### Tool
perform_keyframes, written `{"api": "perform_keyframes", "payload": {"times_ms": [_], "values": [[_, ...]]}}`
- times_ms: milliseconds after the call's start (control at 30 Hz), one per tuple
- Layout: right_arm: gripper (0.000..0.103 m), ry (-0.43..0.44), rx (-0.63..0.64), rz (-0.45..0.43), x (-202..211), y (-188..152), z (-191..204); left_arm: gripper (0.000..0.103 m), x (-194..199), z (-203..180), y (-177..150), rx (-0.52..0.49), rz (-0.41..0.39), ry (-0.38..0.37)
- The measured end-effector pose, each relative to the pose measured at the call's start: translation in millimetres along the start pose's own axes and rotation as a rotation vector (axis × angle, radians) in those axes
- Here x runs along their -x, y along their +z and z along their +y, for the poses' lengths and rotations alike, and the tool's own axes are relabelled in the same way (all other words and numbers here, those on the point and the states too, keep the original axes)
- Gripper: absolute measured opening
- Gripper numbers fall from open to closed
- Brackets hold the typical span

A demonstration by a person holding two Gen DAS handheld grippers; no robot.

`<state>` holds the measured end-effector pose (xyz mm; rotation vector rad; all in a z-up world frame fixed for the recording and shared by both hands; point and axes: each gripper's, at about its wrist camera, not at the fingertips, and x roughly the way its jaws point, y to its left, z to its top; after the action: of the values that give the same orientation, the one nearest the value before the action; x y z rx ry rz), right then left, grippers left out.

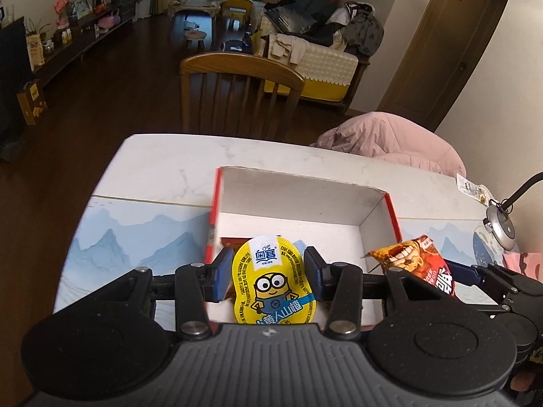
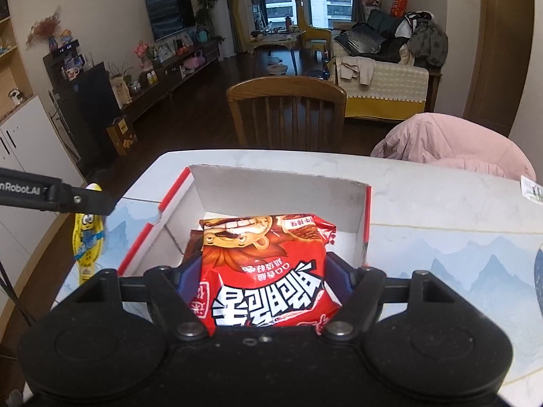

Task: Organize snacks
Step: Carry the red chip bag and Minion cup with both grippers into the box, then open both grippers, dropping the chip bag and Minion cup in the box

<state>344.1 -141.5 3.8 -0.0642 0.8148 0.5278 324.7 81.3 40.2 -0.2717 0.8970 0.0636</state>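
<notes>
My left gripper [image 1: 269, 276] is shut on a yellow Minion snack pack [image 1: 271, 285] and holds it upright over the near edge of an open white box with red edges [image 1: 298, 190]. My right gripper [image 2: 263, 283] is shut on a red snack bag [image 2: 264, 271], held over the same box [image 2: 281, 183]. A dark red packet [image 2: 194, 244] lies inside the box. The red bag [image 1: 417, 264] also shows at the right of the left wrist view. The yellow pack [image 2: 87, 244] shows at the left of the right wrist view.
The box stands on a white marble table [image 1: 169, 162] with a blue mountain-print mat [image 1: 135, 237]. A wooden chair [image 1: 237, 91] stands behind the table. A pink coat [image 1: 390, 139] lies at the far right. A lamp [image 1: 502, 224] stands at the right edge.
</notes>
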Motion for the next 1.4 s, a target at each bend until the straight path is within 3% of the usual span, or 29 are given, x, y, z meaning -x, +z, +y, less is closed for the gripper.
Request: {"api": "perform_keyframes", "payload": {"times_ms": [167, 467, 767, 933, 1167, 1400], "values": [[0.073, 0.016, 0.006, -0.014, -6, 5, -15, 0.044, -31, -19, 7, -0.028, 0.045, 0.026], [0.073, -0.01, 0.023, 0.044, -52, 6, -42, 0.044, -100, -42, 11, -0.062, 0.144, 0.077], [0.073, -0.004, 0.1, 0.091, -93, -1, -36, 0.044, -151, -51, 13, -0.114, 0.216, 0.14], [0.073, 0.003, 0.17, 0.123, -111, -5, -19, 0.044, -171, -46, 14, -0.119, 0.247, 0.181], [0.074, 0.007, 0.147, 0.196, -130, -8, -18, 0.044, -187, -47, 5, -0.143, 0.292, 0.171], [0.075, -0.006, 0.142, 0.204, -132, -14, -18, 0.045, -183, -47, 3, -0.146, 0.298, 0.144]]}}
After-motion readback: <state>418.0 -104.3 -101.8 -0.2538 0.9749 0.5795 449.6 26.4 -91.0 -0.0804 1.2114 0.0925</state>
